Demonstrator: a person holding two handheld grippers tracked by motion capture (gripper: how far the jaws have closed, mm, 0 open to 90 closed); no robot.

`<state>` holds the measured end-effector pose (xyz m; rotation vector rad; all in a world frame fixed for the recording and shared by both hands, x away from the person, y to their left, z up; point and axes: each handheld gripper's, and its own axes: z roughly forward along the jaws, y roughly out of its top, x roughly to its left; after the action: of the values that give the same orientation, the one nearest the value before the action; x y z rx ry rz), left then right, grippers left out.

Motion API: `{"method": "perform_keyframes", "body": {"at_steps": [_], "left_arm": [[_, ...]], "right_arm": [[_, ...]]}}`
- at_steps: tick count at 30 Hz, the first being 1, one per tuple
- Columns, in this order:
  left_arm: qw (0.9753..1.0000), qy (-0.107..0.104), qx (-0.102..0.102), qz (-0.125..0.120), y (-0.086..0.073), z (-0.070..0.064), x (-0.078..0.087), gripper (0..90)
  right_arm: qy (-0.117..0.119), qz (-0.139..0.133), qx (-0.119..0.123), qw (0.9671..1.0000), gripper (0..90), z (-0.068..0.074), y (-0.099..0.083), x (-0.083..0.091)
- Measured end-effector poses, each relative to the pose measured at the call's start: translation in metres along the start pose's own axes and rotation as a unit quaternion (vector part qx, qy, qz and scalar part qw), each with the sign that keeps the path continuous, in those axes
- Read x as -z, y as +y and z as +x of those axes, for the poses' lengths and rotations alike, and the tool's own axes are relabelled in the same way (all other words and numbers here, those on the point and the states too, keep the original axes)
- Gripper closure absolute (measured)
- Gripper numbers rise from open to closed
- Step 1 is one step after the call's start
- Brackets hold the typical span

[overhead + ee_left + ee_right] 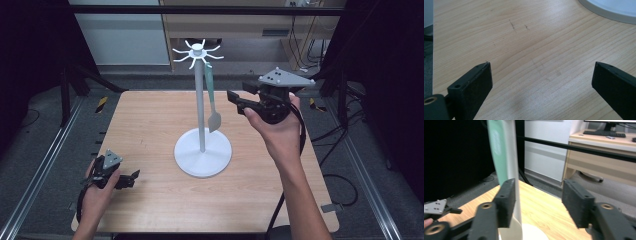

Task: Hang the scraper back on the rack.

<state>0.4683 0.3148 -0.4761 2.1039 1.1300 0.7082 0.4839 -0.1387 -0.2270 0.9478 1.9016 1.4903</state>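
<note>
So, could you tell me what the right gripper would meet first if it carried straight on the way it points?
Probably the green spatula hanging on the white stand. The right gripper is open and points at it, with nothing between them; depth is hard to judge.

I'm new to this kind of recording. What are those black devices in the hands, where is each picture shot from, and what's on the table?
A person holds handheld tongs, one per hand. The high view looks down on the wooden table; each other view rides on one pair. A white stand with top hooks carries a hanging green spatula. The left tongs rest low near the table's edge, jaws open over bare wood. The right tongs are raised beside the spatula, jaws open, holding nothing.
</note>
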Motion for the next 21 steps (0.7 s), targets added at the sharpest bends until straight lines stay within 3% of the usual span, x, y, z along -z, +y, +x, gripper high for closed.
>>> {"method": "perform_keyframes", "body": {"at_steps": [5, 9, 21], "left_arm": [[1.0, 0.0, -0.002, 0.0, 0.0, -0.001, 0.0, 2.8], [1.0, 0.0, 0.0, -0.001, 0.0, -0.001, 0.001, 2.8], [1.0, 0.005, 0.0, 0.0, -0.001, 0.0, 0.002, 2.8]], "right_arm": [[-0.016, -0.001, -0.014, 0.9998, 26.8, -0.01, -0.026, 0.004], [-0.034, -0.003, -0.018, 0.9992, 20.4, -0.016, -0.051, 0.006], [-0.051, 0.021, -0.038, 0.9978, 11.6, -0.028, -0.125, 0.004]]}}
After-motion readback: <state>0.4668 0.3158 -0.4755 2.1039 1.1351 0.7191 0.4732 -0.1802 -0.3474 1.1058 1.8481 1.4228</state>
